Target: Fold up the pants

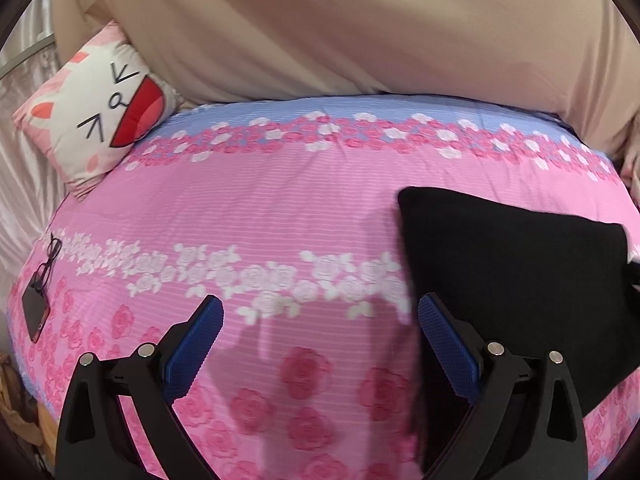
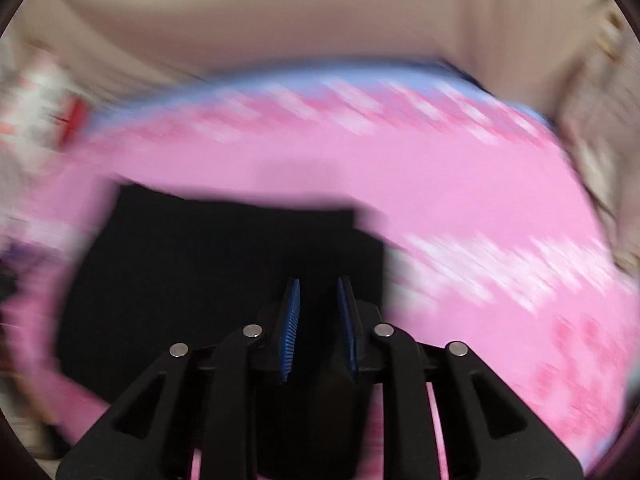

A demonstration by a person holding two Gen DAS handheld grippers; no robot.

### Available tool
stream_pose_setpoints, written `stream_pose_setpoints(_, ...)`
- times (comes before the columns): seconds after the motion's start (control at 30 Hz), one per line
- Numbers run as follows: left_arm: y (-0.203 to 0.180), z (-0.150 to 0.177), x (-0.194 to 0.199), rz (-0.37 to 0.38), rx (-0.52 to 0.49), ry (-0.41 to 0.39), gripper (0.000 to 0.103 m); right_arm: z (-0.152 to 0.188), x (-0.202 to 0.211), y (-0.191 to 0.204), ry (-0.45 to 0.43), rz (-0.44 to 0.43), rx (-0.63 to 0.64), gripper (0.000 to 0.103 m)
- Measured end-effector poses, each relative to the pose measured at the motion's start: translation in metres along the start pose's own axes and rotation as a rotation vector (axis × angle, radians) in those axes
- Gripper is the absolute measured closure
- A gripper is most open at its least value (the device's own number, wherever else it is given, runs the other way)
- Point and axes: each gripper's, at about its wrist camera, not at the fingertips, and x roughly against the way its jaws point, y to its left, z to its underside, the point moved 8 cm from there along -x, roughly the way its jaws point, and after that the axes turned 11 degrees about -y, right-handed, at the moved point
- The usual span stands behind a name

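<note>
- Black pants [image 1: 516,280], folded into a flat block, are lying on the right side of the bed in the left wrist view, on the pink floral bedsheet [image 1: 280,208].
- The left claw [image 1: 320,320] is hanging released over the sheet, its blue pads [image 1: 200,340] spread wide with nothing between them; the right pad is sitting just beside the near edge of the pants.
- A cat-face pillow [image 1: 100,108] is leaning at the far left corner of the bed, with beige fabric [image 1: 320,28] filling the background behind it.
- Eyeglasses [image 1: 50,256] and a dark phone [image 1: 34,312] are lying near the bed's left edge, well apart from the pants.
- The right wrist view is heavily motion-blurred: the pants [image 2: 208,264] are showing as a dark rectangle on the pink sheet [image 2: 460,192].
- The right claw [image 2: 318,312] is clenching on dark cloth that looks like the near edge of the pants, its pads [image 2: 292,316] drawn close together.
</note>
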Motion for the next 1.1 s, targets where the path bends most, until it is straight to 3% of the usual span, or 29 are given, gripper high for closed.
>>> stream_pose_setpoints(0.03, -0.005, -0.001, 0.0, 0.003, -0.009, 0.001, 0.006, 0.008, -0.005, -0.014, 0.012, 0.063, 0.008, 0.078)
stream_pose_setpoints(0.07, -0.01, -0.001, 0.002, 0.004, -0.02, 0.001, 0.006, 0.014, -0.002, -0.023, 0.011, 0.044, -0.025, 0.078)
stream_pose_setpoints(0.13, -0.021, -0.002, 0.005, 0.0, -0.046, -0.003, 0.006, 0.008, 0.017, -0.023, -0.04, -0.029, -0.092, 0.078)
stream_pose_setpoints(0.17, -0.025, -0.003, 0.006, 0.0, -0.053, -0.002, 0.006, 0.0, 0.036, -0.017, -0.095, -0.064, -0.093, 0.078)
stream_pose_setpoints(0.3, -0.043, -0.005, 0.01, 0.015, -0.068, 0.0, 0.006, -0.013, 0.07, 0.021, -0.157, -0.262, -0.069, 0.078)
stream_pose_setpoints(0.37, -0.054, -0.004, 0.012, 0.026, -0.084, -0.003, 0.006, -0.004, 0.064, 0.033, -0.129, -0.283, -0.023, 0.079)
stream_pose_setpoints(0.43, -0.067, 0.001, 0.011, 0.029, -0.112, 0.002, 0.006, 0.026, 0.031, 0.023, -0.04, -0.203, 0.01, 0.082)
stream_pose_setpoints(0.5, -0.074, 0.009, 0.007, 0.024, -0.137, 0.019, 0.006, 0.037, 0.022, 0.009, -0.066, -0.213, -0.054, 0.062)
stream_pose_setpoints(0.57, -0.078, 0.016, 0.004, 0.016, -0.153, 0.039, 0.006, 0.035, 0.028, -0.002, -0.045, -0.254, -0.145, 0.062)
stream_pose_setpoints(0.67, -0.081, 0.018, 0.01, 0.018, -0.155, 0.035, 0.006, 0.023, 0.049, 0.005, -0.094, -0.236, -0.091, 0.062)
stream_pose_setpoints(0.77, -0.08, 0.019, 0.018, 0.032, -0.145, 0.029, 0.006, 0.028, 0.064, 0.008, -0.095, -0.278, -0.085, 0.061)
stream_pose_setpoints(0.97, -0.069, 0.036, 0.036, 0.112, -0.105, 0.053, 0.006, 0.053, 0.066, -0.01, -0.045, -0.424, -0.22, 0.061)
stream_pose_setpoints(1.1, -0.067, 0.05, 0.035, 0.133, -0.072, 0.092, 0.006, 0.055, 0.052, -0.003, -0.037, -0.442, -0.221, 0.053)
